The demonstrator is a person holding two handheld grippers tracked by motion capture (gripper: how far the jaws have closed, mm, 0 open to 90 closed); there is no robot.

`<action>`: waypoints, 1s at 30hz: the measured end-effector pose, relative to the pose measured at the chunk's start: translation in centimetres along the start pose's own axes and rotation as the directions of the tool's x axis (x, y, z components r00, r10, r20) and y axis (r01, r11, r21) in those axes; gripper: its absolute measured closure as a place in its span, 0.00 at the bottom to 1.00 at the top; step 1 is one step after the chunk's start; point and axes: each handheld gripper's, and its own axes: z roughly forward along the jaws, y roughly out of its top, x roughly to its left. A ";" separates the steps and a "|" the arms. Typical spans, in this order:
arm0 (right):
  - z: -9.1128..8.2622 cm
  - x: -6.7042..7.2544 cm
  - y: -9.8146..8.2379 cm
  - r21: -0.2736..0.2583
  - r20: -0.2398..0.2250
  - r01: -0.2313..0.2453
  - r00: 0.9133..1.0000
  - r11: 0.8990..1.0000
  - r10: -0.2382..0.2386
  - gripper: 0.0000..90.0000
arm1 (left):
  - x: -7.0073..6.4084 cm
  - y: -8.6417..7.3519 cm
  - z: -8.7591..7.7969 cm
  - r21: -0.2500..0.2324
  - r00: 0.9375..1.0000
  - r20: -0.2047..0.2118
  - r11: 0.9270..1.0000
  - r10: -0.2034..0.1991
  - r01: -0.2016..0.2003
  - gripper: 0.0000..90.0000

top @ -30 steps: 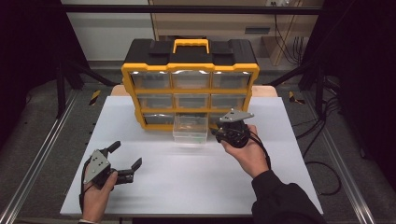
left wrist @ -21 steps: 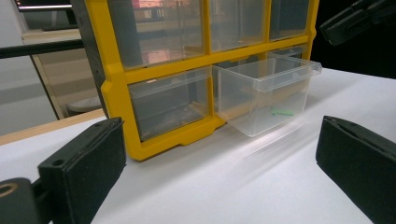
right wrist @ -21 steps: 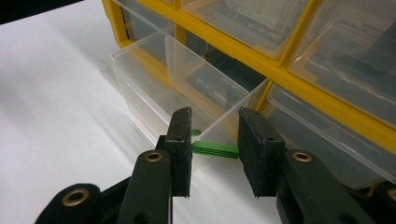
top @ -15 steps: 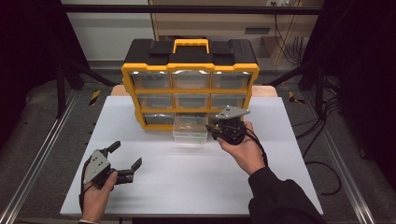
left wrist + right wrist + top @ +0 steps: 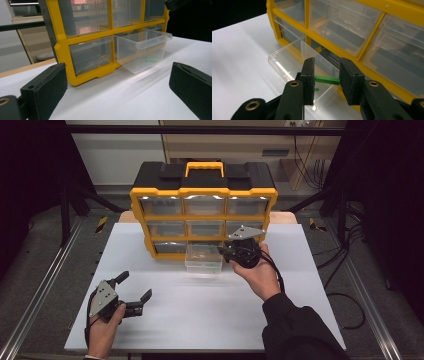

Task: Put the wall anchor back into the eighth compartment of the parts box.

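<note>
Jaws of right gripper (image 5: 327,80) clamp green piece (image 5: 327,80) above clear drawer (image 5: 287,62).

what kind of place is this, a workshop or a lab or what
Most likely a lab bench rigged for recording handling tasks. A white table stands inside a dark metal frame, cables trail over the floor, and a yellow drawer organizer with one clear drawer pulled out sits on it.

We hold our left gripper (image 5: 131,290) low with jaws spread wide; our right gripper (image 5: 223,251), arm outstretched, pinches with jaws narrowed.
</note>
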 end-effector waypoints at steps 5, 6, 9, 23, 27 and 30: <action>0.1 -0.1 0.3 0.001 0.004 -0.005 1.000 1.000 0.005 0.73 | 0.0 0.0 0.0 0.001 1.000 -0.001 1.000 0.000 0.000 0.01; 0.1 -0.1 0.3 0.003 0.004 -0.008 1.000 1.000 0.008 0.73 | 0.0 0.0 0.0 0.001 1.000 -0.001 1.000 0.000 0.000 0.01; 0.2 -0.1 0.6 -0.001 0.002 -0.009 1.000 1.000 0.009 0.73 | 0.0 0.0 0.0 0.001 1.000 -0.001 1.000 0.000 0.000 0.01; 0.8 0.1 1.5 -0.004 -0.005 -0.007 1.000 1.000 0.007 0.73 | 0.0 0.0 0.0 0.003 1.000 0.000 1.000 -0.001 0.001 0.01; 1.1 0.4 1.6 0.000 -0.012 0.002 1.000 1.000 -0.002 0.73 | 0.0 0.0 0.0 0.003 1.000 0.000 1.000 -0.002 0.002 0.01; 1.3 0.4 1.7 -0.001 -0.015 0.006 1.000 1.000 -0.006 0.73 | 0.0 0.0 0.0 0.003 1.000 0.001 1.000 -0.001 0.001 0.01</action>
